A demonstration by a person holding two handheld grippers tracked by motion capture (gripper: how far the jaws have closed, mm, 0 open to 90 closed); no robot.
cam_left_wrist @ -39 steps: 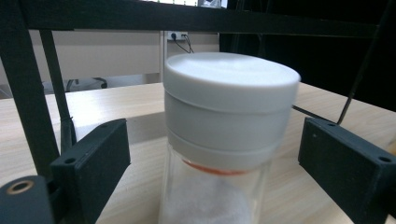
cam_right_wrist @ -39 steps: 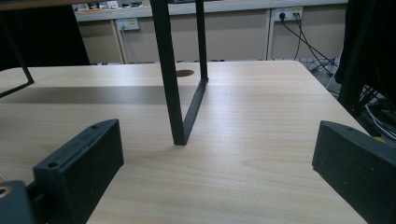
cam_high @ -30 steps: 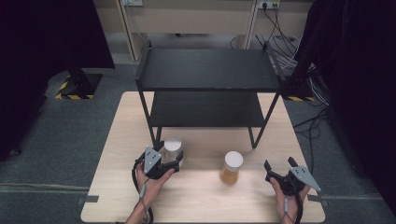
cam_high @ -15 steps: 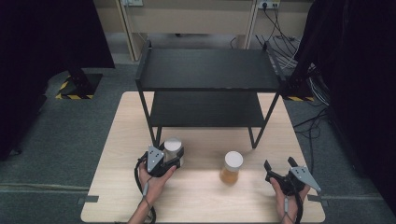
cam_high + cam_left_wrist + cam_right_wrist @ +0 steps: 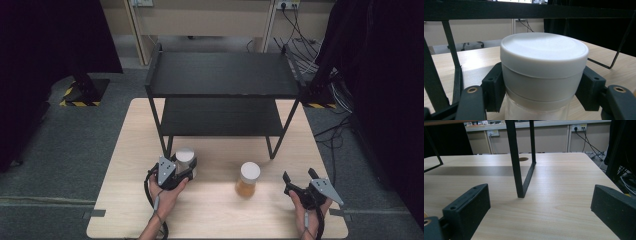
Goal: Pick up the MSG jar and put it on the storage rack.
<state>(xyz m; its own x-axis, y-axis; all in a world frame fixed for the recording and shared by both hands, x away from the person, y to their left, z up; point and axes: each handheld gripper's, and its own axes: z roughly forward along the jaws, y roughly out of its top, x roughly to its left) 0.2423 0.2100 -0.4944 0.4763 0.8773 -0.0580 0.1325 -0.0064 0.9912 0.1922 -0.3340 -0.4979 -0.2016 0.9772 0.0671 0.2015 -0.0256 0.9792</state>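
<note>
Jaws of the left gripper [image 5: 182,171] are now pressing against the white-lidded jar [image 5: 541,72] near the table's [image 5: 125,135] front edge, readying a lift, while the right gripper [image 5: 301,181] is resting released.

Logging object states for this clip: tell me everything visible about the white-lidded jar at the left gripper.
The white-lidded jar stands upright on the wooden table, just in front of the black shelf's left front leg. Its smooth, matte white lid looks like plastic, is round and fully seated; below it a clear body holds something whitish. The left hand-held gripper has a jaw pad at each side of the lid's skirt, apparently touching. The amber jar stands apart.
</note>
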